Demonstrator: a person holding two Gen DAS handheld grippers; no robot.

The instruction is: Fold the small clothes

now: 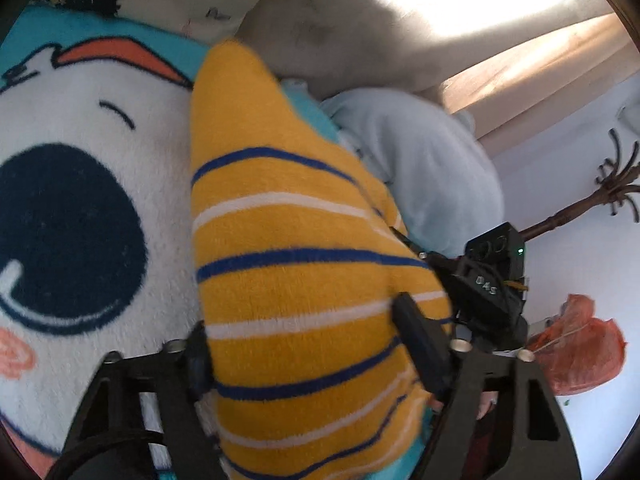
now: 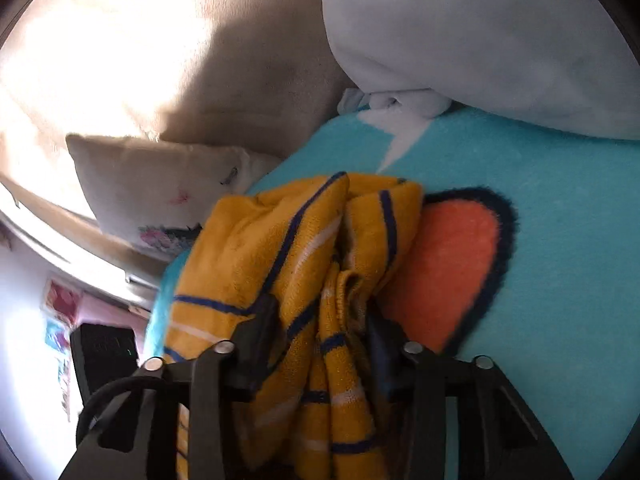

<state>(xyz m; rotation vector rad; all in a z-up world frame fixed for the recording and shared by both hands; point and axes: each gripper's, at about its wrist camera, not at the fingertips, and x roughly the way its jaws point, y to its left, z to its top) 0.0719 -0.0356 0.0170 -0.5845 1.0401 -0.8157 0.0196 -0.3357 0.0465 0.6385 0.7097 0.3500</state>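
A small yellow garment with blue and white stripes (image 1: 288, 264) lies stretched over a cartoon blanket (image 1: 80, 200). My left gripper (image 1: 304, 344) has its fingers on either side of the garment's near end and is shut on it. The other gripper (image 1: 492, 276) shows at the garment's right edge in this view. In the right wrist view the same garment (image 2: 280, 248) is bunched into folds between the fingers of my right gripper (image 2: 320, 328), which is shut on it over the turquoise blanket (image 2: 560, 240).
A pale blue pillow (image 1: 432, 168) (image 2: 480, 40) lies beyond the garment. A beige cushion (image 2: 160, 184) and beige fabric (image 1: 340, 32) sit behind. An orange bag (image 1: 580, 344) and a dark coat stand (image 1: 600, 196) are off the bed to the right.
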